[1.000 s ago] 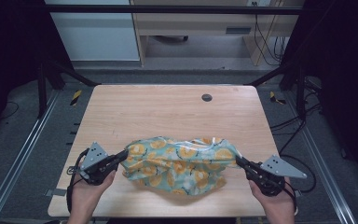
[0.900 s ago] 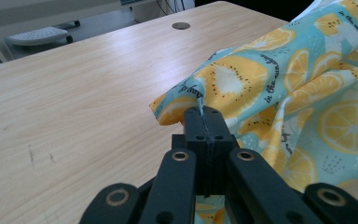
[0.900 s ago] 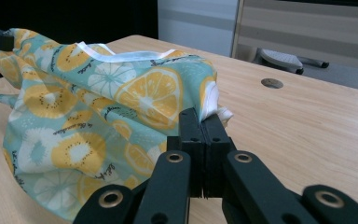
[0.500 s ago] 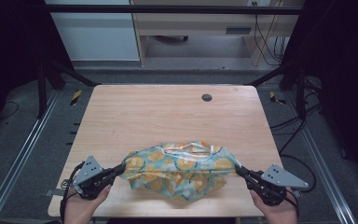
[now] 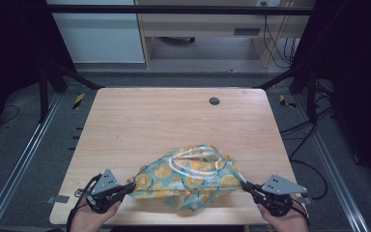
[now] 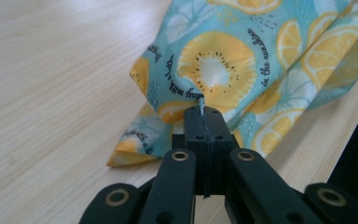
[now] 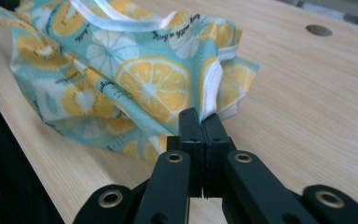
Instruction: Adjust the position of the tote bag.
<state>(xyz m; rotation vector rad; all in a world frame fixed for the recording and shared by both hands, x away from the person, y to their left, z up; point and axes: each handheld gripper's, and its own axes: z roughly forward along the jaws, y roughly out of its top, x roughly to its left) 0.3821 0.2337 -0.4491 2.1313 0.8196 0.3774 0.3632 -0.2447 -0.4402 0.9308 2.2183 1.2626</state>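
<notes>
Both my grippers have sunk toward the surface's (image 5: 125, 121) near edge, each clamped shut on a corner of the citrus-print cloth (image 5: 193, 174), stretched between left gripper (image 5: 131, 185) and right gripper (image 5: 245, 185).

One fruit-print cloth (image 5: 191, 176); two grippers, left (image 5: 128, 186) and right (image 5: 245, 184); one table (image 5: 149, 116)

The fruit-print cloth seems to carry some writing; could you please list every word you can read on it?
"in the sunshine": black script on the cloth, beside the yellow kiwi slice, in the left gripper view.
Other script lines around that slice and near the cloth's left edge: too broken by folds to read.
Script on the cloth in the right gripper view: too small to read.
</notes>
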